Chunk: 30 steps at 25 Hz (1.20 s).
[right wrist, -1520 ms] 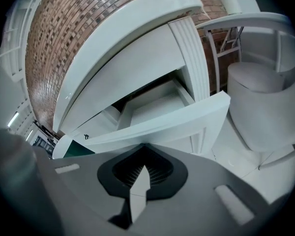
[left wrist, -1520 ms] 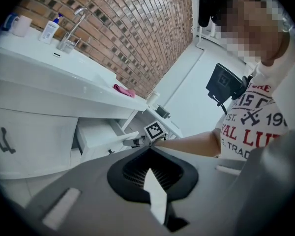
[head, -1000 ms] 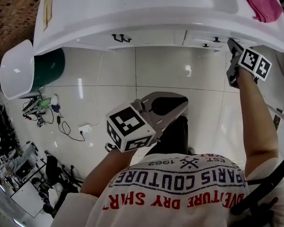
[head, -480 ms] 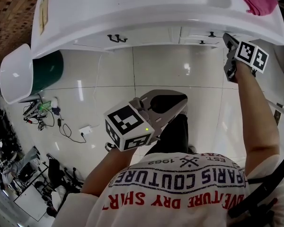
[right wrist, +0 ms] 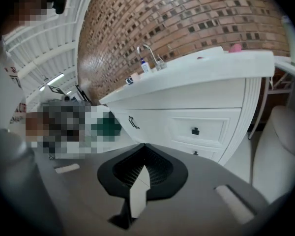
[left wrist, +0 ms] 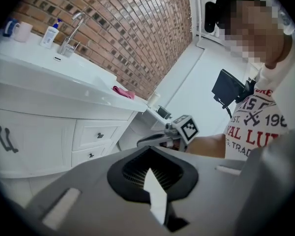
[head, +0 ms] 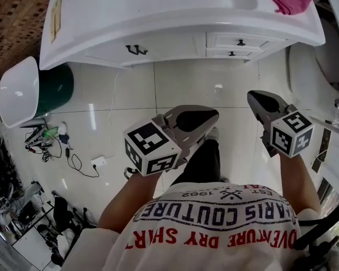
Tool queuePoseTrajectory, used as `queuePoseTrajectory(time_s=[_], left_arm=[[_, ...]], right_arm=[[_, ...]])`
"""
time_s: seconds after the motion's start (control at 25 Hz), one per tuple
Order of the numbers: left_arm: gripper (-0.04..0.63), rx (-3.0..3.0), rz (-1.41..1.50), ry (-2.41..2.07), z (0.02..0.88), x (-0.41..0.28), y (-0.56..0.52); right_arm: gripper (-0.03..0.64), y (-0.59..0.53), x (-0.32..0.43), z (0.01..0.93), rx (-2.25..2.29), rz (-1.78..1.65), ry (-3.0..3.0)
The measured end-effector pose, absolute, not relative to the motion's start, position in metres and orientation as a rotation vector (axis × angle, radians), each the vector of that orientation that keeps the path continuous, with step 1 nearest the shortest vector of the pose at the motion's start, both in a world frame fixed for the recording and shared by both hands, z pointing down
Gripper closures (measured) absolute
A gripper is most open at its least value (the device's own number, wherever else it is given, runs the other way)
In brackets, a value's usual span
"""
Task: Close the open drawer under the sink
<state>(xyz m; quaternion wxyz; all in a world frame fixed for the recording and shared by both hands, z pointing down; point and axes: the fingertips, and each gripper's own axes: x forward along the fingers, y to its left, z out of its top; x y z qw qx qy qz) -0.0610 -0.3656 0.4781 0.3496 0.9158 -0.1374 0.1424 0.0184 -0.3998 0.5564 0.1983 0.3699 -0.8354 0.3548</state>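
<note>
Glossy white floor tiles [head: 181, 83] fill the middle of the frame. Brown brick wall [head: 11, 16] shows upper left, a green bin [head: 55, 86] at left, cables [head: 73, 157] below it.

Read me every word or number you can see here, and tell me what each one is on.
"1962", "EST.": white printed T-shirt, upside down in head view.
"COUTURE": same shirt, navy letters.
"DRY": same shirt, red letters; neighbouring words partly cut off.
White bottle with blue cap by the faucet: label too small.
Black-and-white marker cubes: patterns, no words.

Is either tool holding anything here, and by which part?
Nothing is held: the left tool and right tool are both shut, empty, clear of the drawers.
</note>
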Motion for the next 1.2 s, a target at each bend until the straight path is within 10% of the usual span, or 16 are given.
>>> queuePoseTrajectory(time_s=[1.2], left_arm=[[0.611,2.747,0.111,-0.526,0.293,0.013,0.061]], right_arm=[[0.609,0.059,0.070,0.302,1.003,0.425,-2.792]])
